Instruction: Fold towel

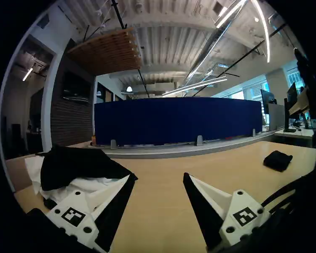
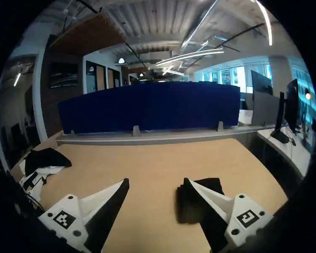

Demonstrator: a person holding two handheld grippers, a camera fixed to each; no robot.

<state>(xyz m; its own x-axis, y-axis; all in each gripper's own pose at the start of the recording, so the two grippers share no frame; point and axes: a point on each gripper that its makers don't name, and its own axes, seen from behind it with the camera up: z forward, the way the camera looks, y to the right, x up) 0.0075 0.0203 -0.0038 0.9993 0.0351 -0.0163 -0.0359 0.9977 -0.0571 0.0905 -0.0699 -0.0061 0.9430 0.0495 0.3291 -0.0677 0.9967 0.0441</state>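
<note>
A heap of black and white towels [image 1: 73, 168] lies on the wooden table [image 1: 166, 198], just behind and touching the left finger of my left gripper [image 1: 158, 176]. That gripper is open with nothing between its fingers. A small folded black towel [image 1: 278, 160] rests far to its right. In the right gripper view that folded black towel [image 2: 196, 202] lies flat by the right finger, partly hidden behind it. My right gripper [image 2: 156, 181] is open over bare table. The towel heap [image 2: 44, 160] sits at the far left edge of the table [image 2: 149, 168].
A long blue divider panel [image 1: 177, 120] closes off the back of the table on a grey rail. Desks with monitors [image 2: 290, 105] stand to the right, past the table's edge. A brick wall and dark doorway [image 1: 71, 122] are at the left.
</note>
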